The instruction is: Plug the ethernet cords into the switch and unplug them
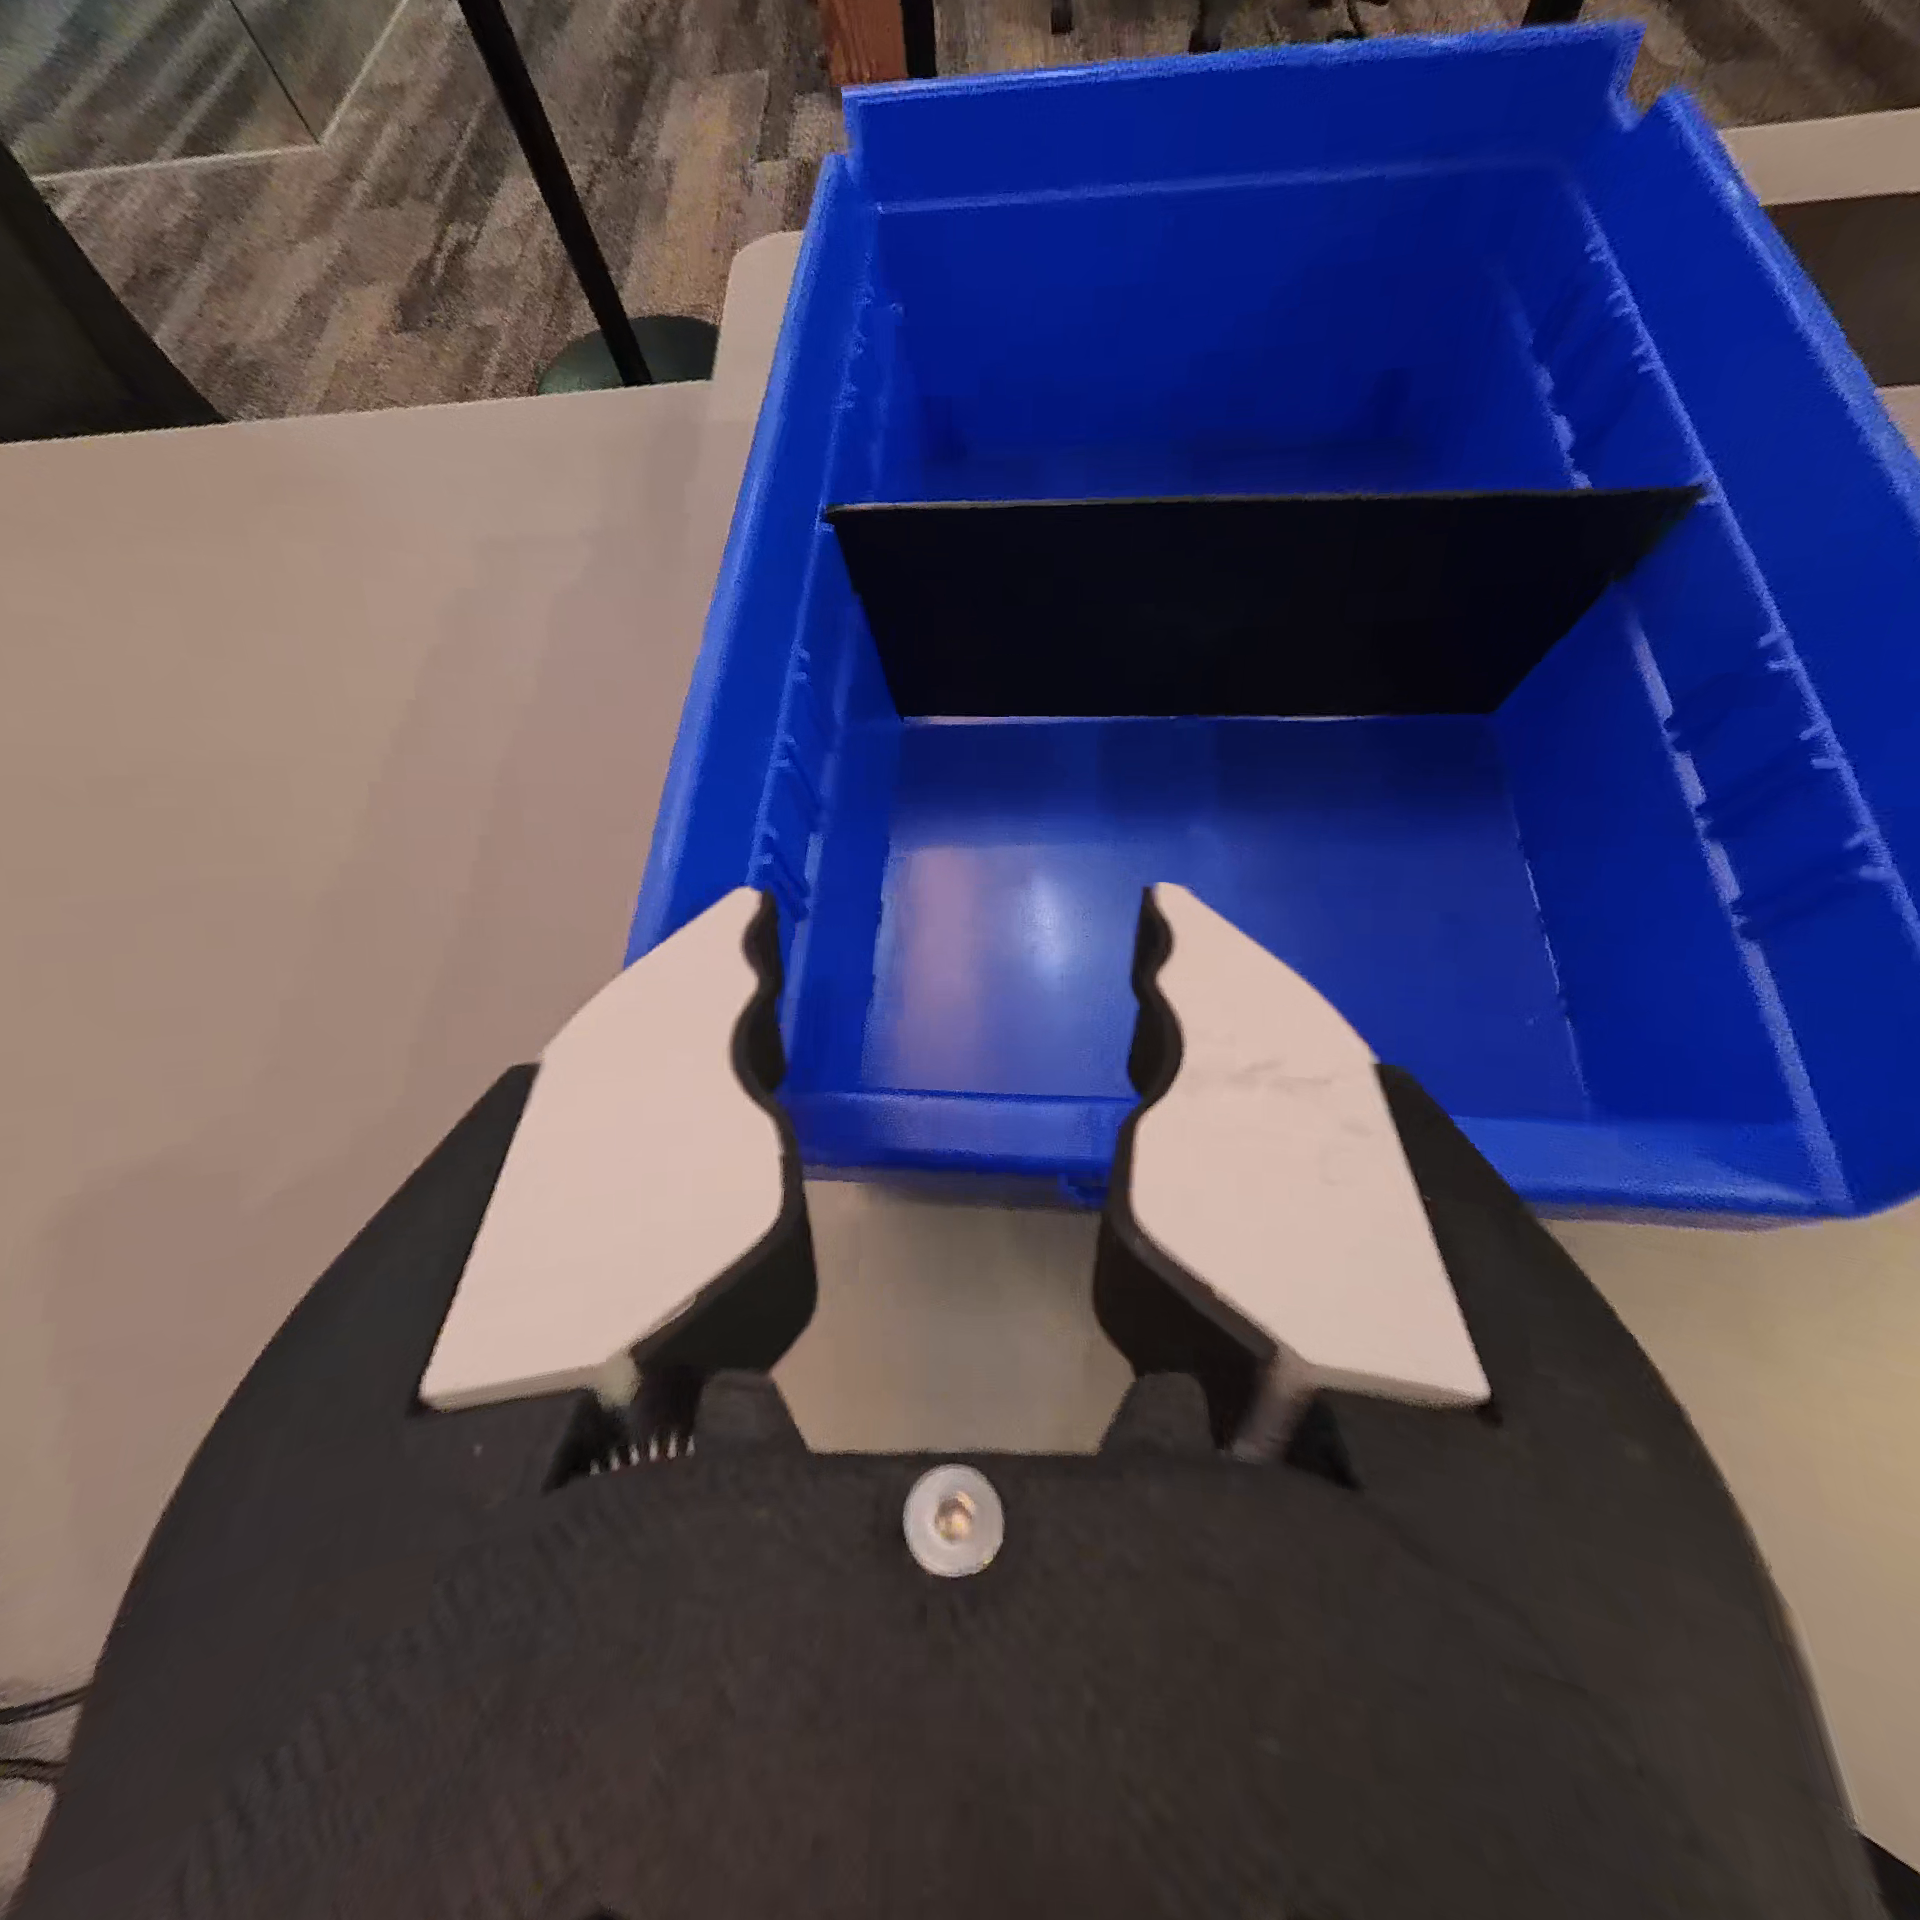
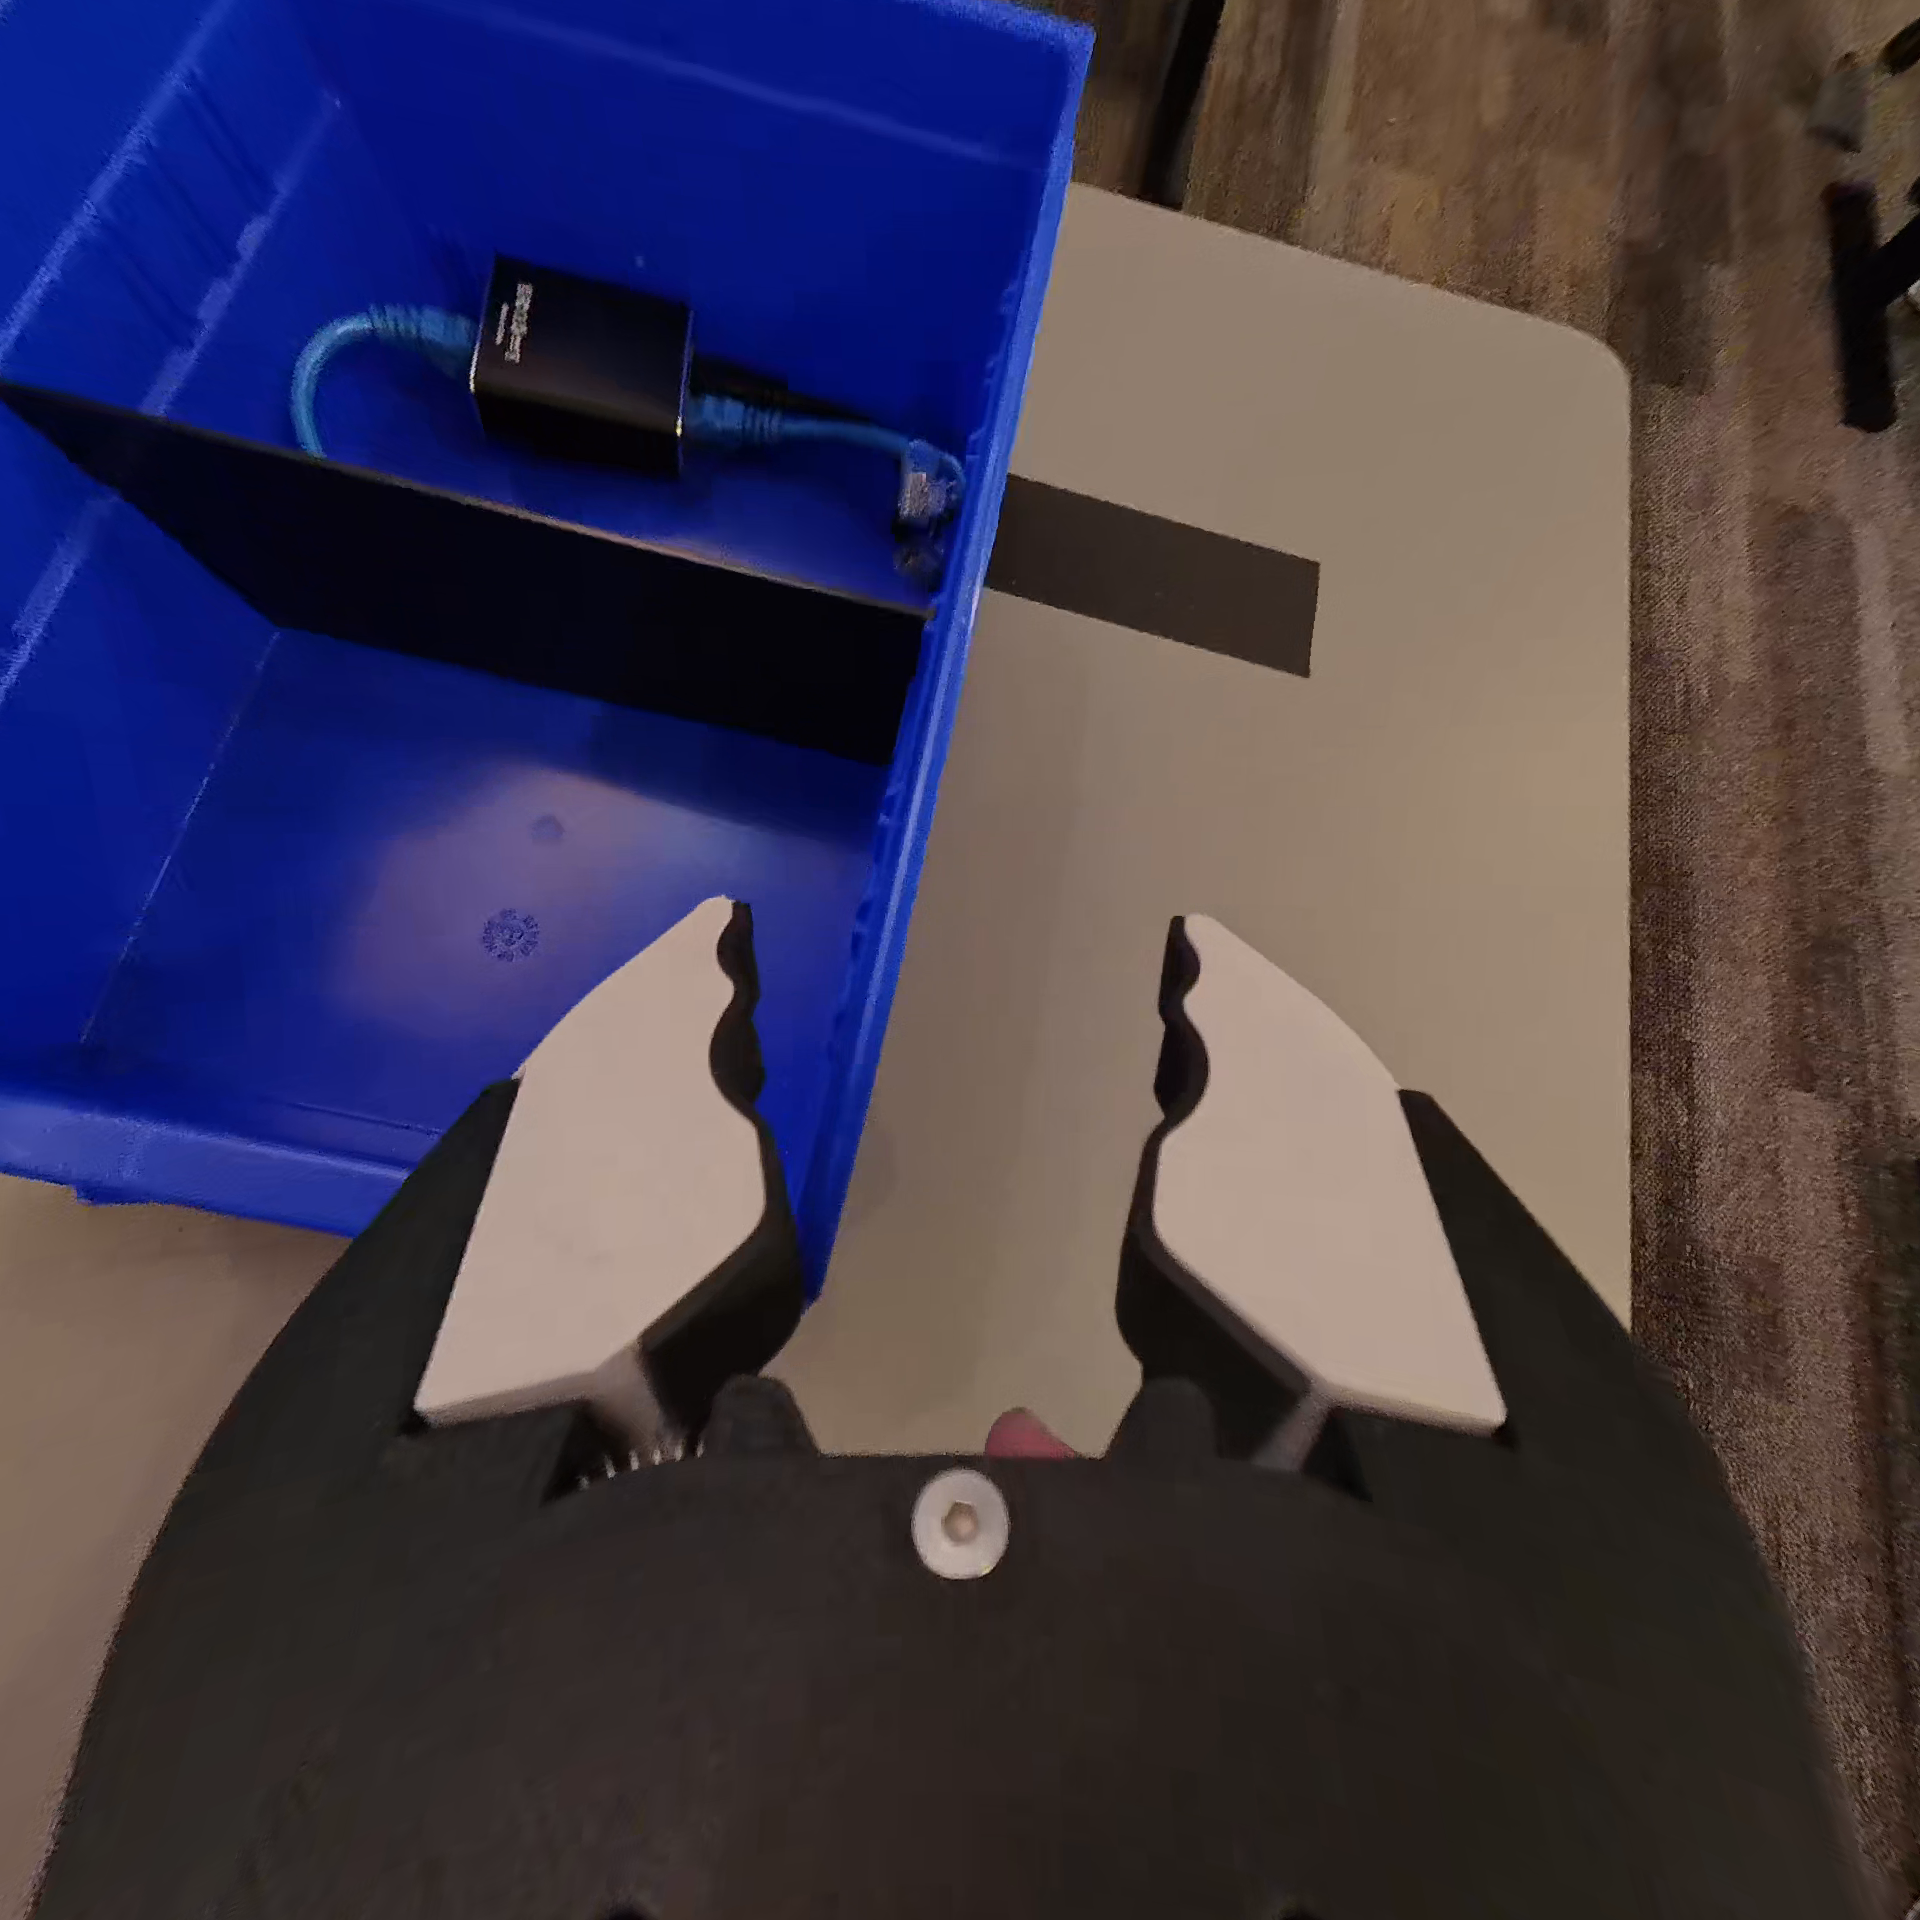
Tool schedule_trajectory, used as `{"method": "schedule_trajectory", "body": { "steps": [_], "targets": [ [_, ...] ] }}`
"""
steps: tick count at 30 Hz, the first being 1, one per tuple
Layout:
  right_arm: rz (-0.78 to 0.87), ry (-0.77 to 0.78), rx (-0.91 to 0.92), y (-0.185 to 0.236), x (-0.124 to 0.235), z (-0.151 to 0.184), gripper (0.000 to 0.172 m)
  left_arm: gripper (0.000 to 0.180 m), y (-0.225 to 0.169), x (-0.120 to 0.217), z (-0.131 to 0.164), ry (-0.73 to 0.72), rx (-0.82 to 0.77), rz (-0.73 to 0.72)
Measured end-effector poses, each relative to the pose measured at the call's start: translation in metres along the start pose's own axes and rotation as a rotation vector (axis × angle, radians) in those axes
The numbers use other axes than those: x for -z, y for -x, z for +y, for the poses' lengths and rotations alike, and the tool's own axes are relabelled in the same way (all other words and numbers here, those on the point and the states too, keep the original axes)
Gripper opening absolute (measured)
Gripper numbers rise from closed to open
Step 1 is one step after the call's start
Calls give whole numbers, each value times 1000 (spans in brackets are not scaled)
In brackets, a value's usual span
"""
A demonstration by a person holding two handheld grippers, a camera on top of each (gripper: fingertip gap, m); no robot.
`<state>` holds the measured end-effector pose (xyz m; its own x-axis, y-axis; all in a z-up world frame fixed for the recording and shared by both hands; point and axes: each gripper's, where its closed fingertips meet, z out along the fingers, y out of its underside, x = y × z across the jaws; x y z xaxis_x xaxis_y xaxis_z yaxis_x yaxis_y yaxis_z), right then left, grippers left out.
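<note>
Both grippers, left (image 1: 951,904) and right (image 2: 956,920), spread wide with nothing between the pads, poised over the near end of the blue bin (image 2: 966,727); black switch (image 2: 582,364) with blue ethernet cords (image 2: 790,426) plugged in, beyond the black divider (image 2: 520,582).

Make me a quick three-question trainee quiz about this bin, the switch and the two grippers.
1. True or false: the black switch lies in the far compartment of the blue bin, behind the black divider.
2. What colour are the ethernet cords beside the switch?
A. yellow
B. light blue
C. red
3. Fill in: the left gripper and the right gripper both stand ____, holding nothing.

Key:
1. True.
2. B.
3. open.
</note>
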<state>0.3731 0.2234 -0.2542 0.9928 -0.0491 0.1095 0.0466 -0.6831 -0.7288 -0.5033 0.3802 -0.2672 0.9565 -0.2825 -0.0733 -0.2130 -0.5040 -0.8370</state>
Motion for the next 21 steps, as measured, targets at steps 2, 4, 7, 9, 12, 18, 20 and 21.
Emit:
{"method": "schedule_trajectory", "body": {
  "steps": [2,4,7,9,12,18,20,21],
  "targets": [
    [-18,11,-4,1,-1,0,73,70,1,1,-3,-15,-2,-5],
    [-51,34,-16,6,-5,3,75,73,7,6,-13,-75,-30,-49],
    [-85,65,-38,12,-9,9,81,82,14,5,-13,-70,13,-42],
    [-70,82,-42,8,-13,14,82,83,22,1,-10,-58,50,-38],
    [-108,131,-42,14,-21,23,75,81,22,-11,5,28,64,9],
    [-156,214,-33,25,-32,36,51,66,24,-23,15,92,109,37],
    [-167,215,-35,28,-34,34,44,65,24,-29,24,140,113,38],
    [-171,224,-30,29,-34,35,40,68,24,-31,23,143,140,43]
  ]
}}
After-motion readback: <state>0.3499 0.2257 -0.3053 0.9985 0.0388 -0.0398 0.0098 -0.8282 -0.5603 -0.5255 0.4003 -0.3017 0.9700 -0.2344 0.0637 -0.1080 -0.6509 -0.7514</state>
